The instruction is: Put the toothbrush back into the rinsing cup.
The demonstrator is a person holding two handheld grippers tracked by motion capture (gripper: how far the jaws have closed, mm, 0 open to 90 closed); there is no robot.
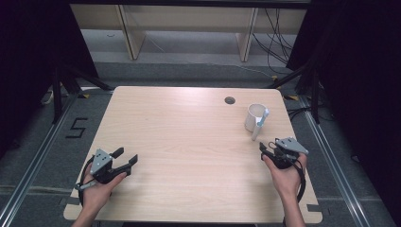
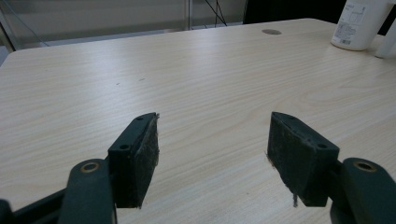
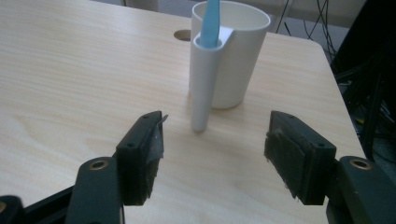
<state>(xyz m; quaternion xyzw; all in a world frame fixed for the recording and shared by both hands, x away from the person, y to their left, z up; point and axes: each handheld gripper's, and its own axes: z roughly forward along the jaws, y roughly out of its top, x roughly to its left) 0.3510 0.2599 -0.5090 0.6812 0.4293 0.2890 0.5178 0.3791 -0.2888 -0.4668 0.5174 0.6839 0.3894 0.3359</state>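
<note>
Right gripper lined up on the cup, grasp not yet made.

The table (image 1: 189,142) is bare wood with a grommet hole (image 1: 230,100) beyond the cup (image 3: 238,56). That white cup stands upright just ahead of the right gripper (image 3: 215,154), its side tube (image 3: 204,84) facing the gripper and carrying a blue toothbrush (image 3: 210,23). Both jaws are wide apart and hold nothing. The left gripper (image 2: 212,154), well apart to the side, is likewise wide open and empty. The approach seems under way; next, I judge, comes easing forward until the jaws straddle the tube or cup, then closing.
</note>
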